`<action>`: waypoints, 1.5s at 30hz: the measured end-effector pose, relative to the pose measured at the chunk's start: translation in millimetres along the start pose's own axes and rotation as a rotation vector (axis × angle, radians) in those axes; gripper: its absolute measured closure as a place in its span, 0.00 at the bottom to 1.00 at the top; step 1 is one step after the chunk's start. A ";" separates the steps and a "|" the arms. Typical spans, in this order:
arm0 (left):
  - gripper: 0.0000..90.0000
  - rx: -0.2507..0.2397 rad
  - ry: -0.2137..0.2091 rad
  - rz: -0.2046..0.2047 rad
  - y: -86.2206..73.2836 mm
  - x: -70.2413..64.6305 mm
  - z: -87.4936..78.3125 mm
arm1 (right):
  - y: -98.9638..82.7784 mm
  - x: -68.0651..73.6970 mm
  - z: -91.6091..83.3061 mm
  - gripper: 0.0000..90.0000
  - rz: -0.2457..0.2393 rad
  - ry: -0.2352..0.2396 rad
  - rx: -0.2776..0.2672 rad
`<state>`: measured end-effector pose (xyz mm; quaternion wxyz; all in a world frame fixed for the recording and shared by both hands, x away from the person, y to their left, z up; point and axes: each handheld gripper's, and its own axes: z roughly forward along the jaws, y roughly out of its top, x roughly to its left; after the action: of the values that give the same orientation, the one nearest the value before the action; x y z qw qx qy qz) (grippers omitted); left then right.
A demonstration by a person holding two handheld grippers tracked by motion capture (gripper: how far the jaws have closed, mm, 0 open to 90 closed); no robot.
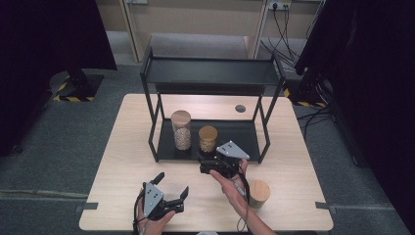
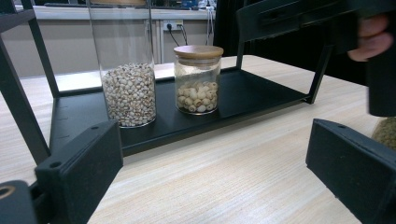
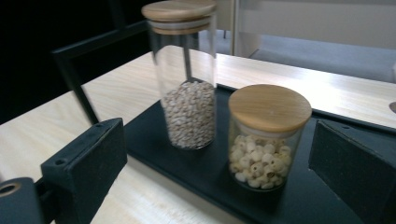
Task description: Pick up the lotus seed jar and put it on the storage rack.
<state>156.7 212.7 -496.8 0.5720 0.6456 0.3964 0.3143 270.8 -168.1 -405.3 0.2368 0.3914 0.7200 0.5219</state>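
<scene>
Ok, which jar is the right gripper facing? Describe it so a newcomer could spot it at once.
Find the black two-level rack at the back of the wooden table. On its lower shelf stand two glass jars with wooden lids, and the right gripper hangs open just in front of the short jar. It holds large pale round seeds, and it is squatter than the tall jar of finer grain to its left.

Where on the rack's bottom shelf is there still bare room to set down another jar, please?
The bottom shelf is bare to the right of the short jar, up to the right posts. The tall jar and the short jar crowd the left half. The right gripper, jaws open, hovers just in front of the short jar. A third jar waits on the table.
</scene>
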 end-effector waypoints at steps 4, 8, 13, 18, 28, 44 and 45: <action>0.04 0.000 0.000 -0.001 0.0 0.1 0.0 | -2.7 -1.9 -12.4 0.05 -0.011 0.036 -0.019; 0.04 -0.001 0.002 -0.001 0.0 0.1 -0.1 | -5.5 -2.7 -24.8 0.05 -0.025 0.052 -0.042; 0.04 0.001 0.002 -0.002 -0.1 -0.3 0.2 | -8.9 -4.5 -36.5 0.05 -0.029 0.056 -0.058; 0.04 -0.001 0.003 -0.003 -0.3 -0.1 0.2 | -12.9 -7.4 -47.2 0.05 -0.034 0.066 -0.068; 0.04 0.003 0.002 -0.005 -0.4 0.0 0.9 | -22.4 -20.6 -71.2 0.05 -0.018 0.065 -0.090; 0.04 0.000 0.004 -0.002 -0.4 0.0 0.5 | -38.4 -33.6 -96.0 0.05 -0.012 0.057 -0.103; 0.04 -0.001 0.004 -0.002 -0.4 0.0 0.4 | -40.8 -35.2 -99.0 0.05 -0.005 0.056 -0.103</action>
<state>156.9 212.5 -497.3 0.5720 0.6443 0.3979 0.3153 204.1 -258.7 -411.9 0.2378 0.3619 0.6995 0.5685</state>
